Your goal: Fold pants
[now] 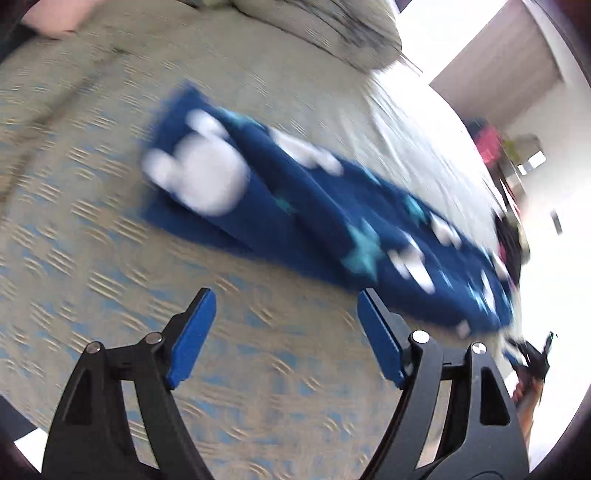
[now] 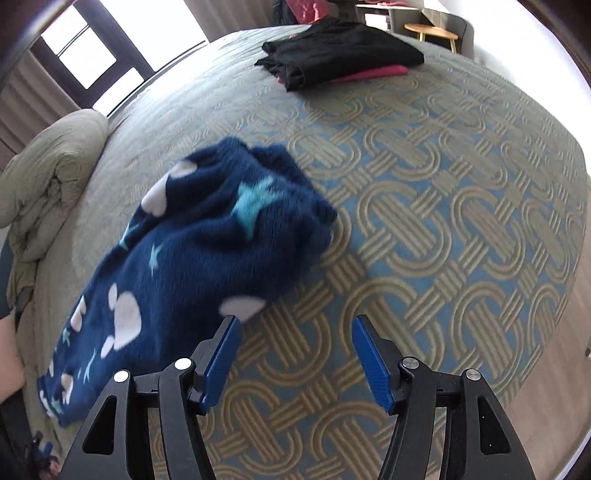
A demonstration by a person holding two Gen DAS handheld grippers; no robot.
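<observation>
Dark blue fleece pants with white shapes and teal stars lie stretched out on the patterned bedspread, blurred in the left wrist view. My left gripper hangs open just short of their near edge, nothing between its blue pads. In the right wrist view the same pants lie rumpled to the left, one end bunched up. My right gripper is open over bare bedspread, its left fingertip right at the pants' edge. The right gripper also shows at the far right of the left wrist view.
A folded stack of black and pink clothes rests at the far end of the bed. A rolled green-grey duvet lies along the left side, also seen as bedding. Beyond the bed stand a small wooden table and a window.
</observation>
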